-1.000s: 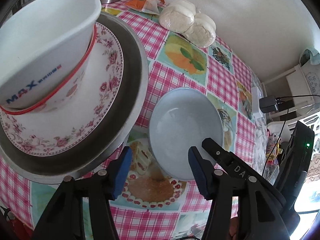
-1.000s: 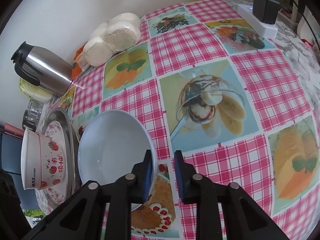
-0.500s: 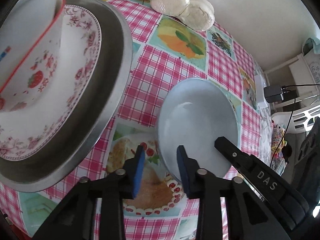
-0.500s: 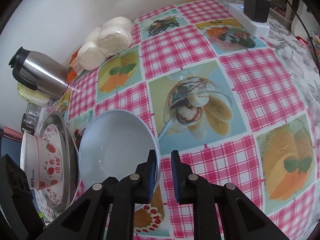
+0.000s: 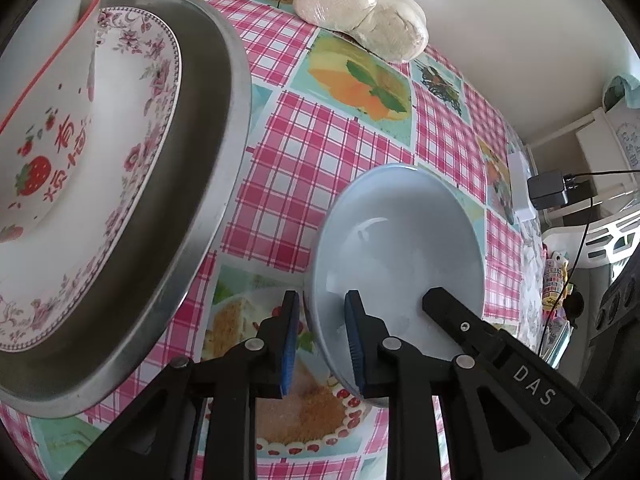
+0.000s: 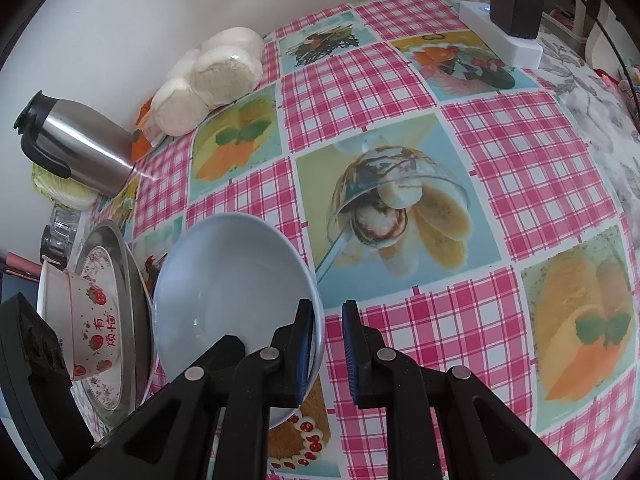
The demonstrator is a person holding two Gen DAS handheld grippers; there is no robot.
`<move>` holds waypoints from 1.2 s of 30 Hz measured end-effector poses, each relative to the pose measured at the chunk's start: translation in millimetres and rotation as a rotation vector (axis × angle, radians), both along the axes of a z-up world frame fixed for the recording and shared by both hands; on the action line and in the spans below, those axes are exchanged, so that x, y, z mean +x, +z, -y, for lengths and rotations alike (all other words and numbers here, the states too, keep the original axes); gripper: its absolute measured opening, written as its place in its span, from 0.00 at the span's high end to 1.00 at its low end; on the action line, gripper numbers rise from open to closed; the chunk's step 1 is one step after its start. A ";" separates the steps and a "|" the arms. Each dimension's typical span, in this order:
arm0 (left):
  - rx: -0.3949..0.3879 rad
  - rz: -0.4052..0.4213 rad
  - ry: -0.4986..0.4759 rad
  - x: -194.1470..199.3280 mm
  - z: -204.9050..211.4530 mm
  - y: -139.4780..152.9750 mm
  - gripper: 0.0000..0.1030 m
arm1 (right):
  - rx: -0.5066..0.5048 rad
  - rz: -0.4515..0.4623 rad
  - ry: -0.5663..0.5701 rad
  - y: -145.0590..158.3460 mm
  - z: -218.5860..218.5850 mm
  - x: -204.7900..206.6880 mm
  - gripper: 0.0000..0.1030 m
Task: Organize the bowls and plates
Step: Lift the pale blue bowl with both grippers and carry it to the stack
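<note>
A pale blue bowl [image 5: 396,248] [image 6: 232,288] sits tilted over the checked tablecloth. My right gripper [image 6: 326,352] is shut on the bowl's right rim, one pad inside and one outside. One of its fingers [image 5: 448,312] shows inside the bowl in the left wrist view. My left gripper [image 5: 322,344] straddles the bowl's left rim and its jaws are closing. A thin gap still shows beside the outer pad. To the left, a strawberry bowl [image 5: 40,140] [image 6: 88,328] stands on a floral plate [image 5: 132,140], which lies on a steel plate [image 5: 208,184].
A steel thermos [image 6: 76,148], wrapped white buns [image 6: 212,80] and an orange packet stand along the wall at the back. A white power strip with a black charger [image 6: 508,40] lies at the far right edge. A glass [image 6: 56,232] stands behind the stack.
My left gripper sank toward the pale blue bowl and its wide jaws narrowed around the rim. The right gripper kept its hold and hardly moved.
</note>
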State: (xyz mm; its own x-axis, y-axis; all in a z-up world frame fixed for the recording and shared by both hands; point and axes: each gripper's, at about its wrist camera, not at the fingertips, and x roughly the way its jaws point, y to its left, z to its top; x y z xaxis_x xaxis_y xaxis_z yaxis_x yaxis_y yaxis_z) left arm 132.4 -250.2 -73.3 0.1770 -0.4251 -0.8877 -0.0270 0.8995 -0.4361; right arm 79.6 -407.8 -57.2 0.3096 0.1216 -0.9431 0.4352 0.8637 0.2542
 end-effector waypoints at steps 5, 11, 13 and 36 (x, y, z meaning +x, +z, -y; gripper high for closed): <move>-0.013 0.014 -0.002 1.2 -1.4 -0.8 0.76 | 0.027 0.002 0.006 -6.6 -5.0 2.6 0.84; 0.003 0.039 -0.020 0.9 0.3 2.8 0.82 | 0.030 -0.004 0.025 -8.7 -10.2 4.9 0.84; 0.007 0.050 -0.026 1.3 1.4 4.5 0.83 | 0.036 -0.002 0.025 -8.9 -9.7 5.2 0.84; -0.041 0.286 -0.051 -2.4 -26.4 109.0 0.81 | -0.041 0.219 0.089 102.2 -33.7 0.0 0.84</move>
State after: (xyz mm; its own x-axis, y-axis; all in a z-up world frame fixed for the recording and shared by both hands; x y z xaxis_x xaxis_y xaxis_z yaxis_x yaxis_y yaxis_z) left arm 130.0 -223.9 35.7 0.3947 -0.4747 -0.7867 0.1473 0.8778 -0.4558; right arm 79.5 -374.1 45.0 0.4967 0.1202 -0.8596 0.2952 0.9079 0.2976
